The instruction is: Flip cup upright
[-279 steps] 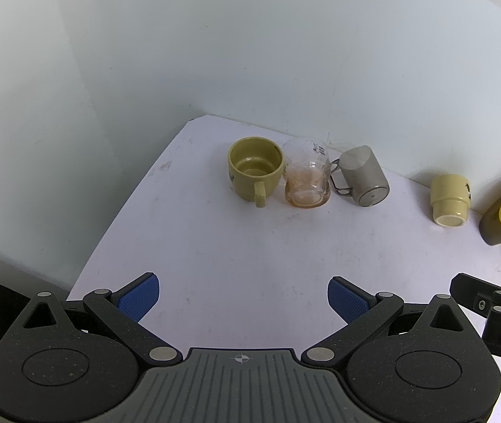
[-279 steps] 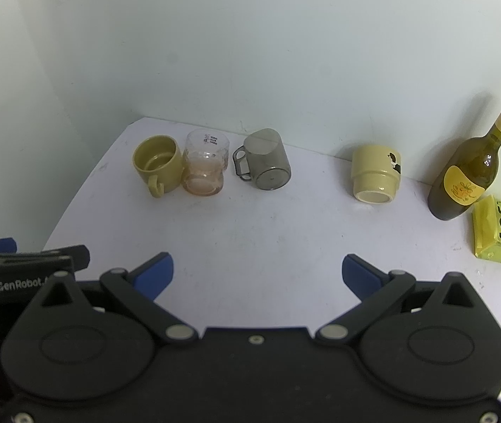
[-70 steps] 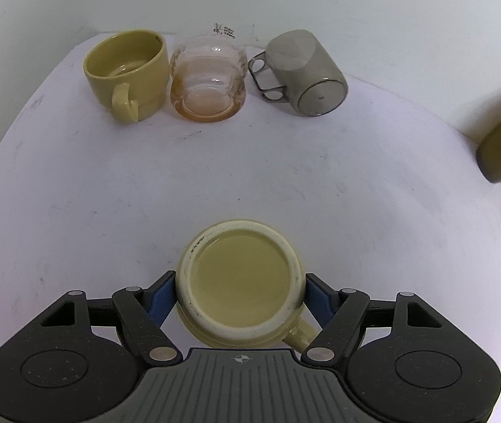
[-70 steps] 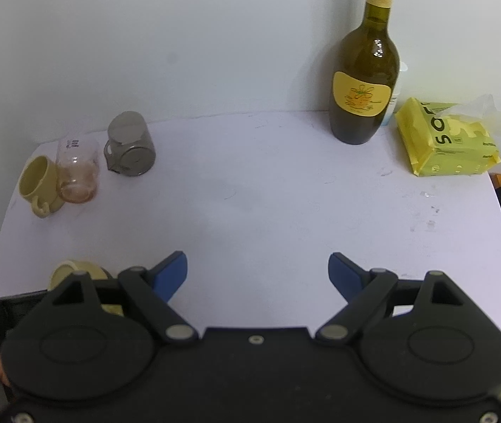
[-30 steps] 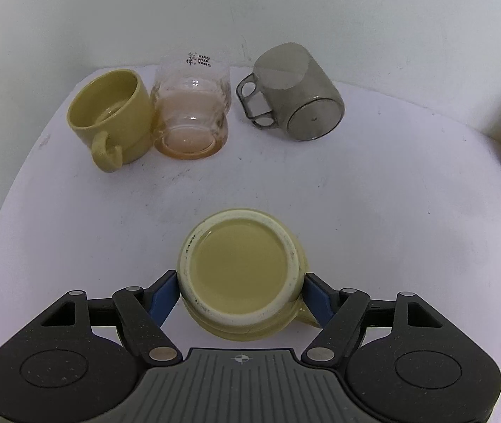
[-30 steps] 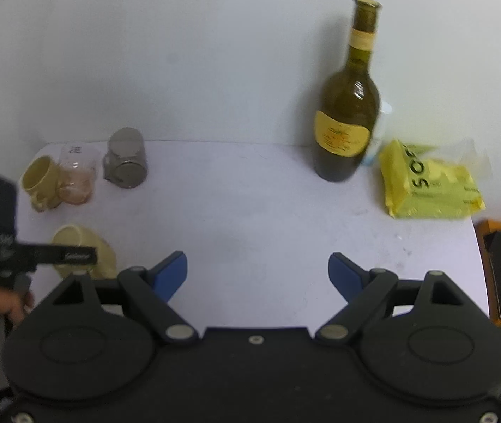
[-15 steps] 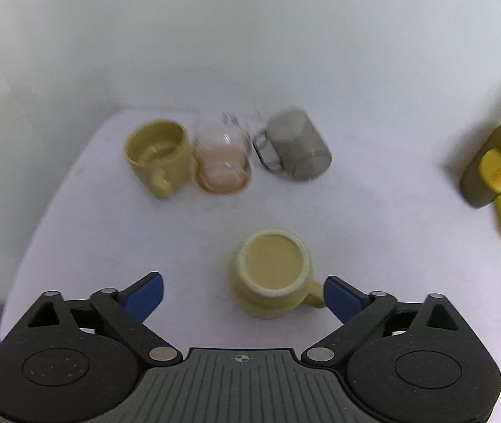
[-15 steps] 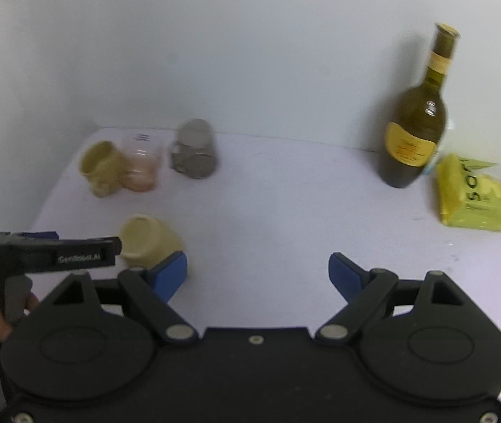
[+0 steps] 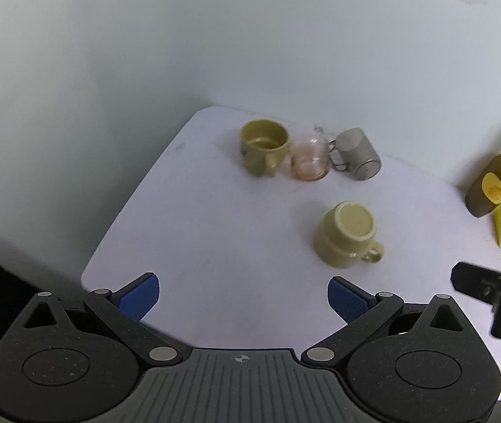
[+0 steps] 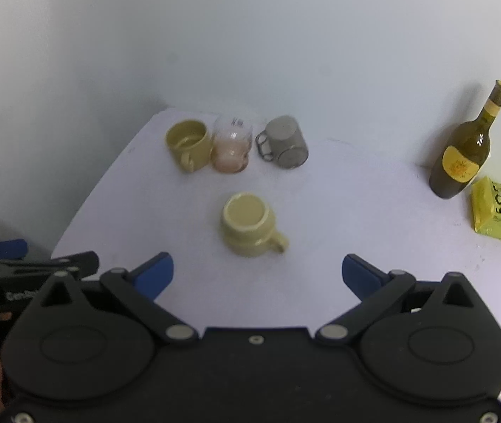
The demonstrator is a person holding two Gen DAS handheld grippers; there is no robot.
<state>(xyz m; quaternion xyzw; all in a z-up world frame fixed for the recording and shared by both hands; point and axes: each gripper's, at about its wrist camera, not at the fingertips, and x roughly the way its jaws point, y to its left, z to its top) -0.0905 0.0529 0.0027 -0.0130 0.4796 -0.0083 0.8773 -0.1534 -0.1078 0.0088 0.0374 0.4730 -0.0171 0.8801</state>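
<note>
A pale yellow mug point(image 9: 347, 234) stands upright on the white table point(image 9: 215, 232), mouth up, handle to the right. It also shows in the right wrist view point(image 10: 250, 225). My left gripper point(image 9: 243, 298) is open and empty, pulled back near the table's front edge, well short of the mug. My right gripper point(image 10: 257, 272) is open and empty, just in front of the mug. The left gripper's body shows at the left of the right wrist view point(image 10: 21, 264).
At the back left stand an olive-yellow mug point(image 9: 263, 146), a clear glass point(image 9: 308, 158) and a grey metal mug point(image 9: 356, 158) lying tilted. A wine bottle point(image 10: 462, 155) and a yellow packet point(image 10: 497, 213) are at the back right.
My left gripper has let go of the pale yellow mug and drawn back and up from it. The mug now stands free on the table. The right gripper stays open.
</note>
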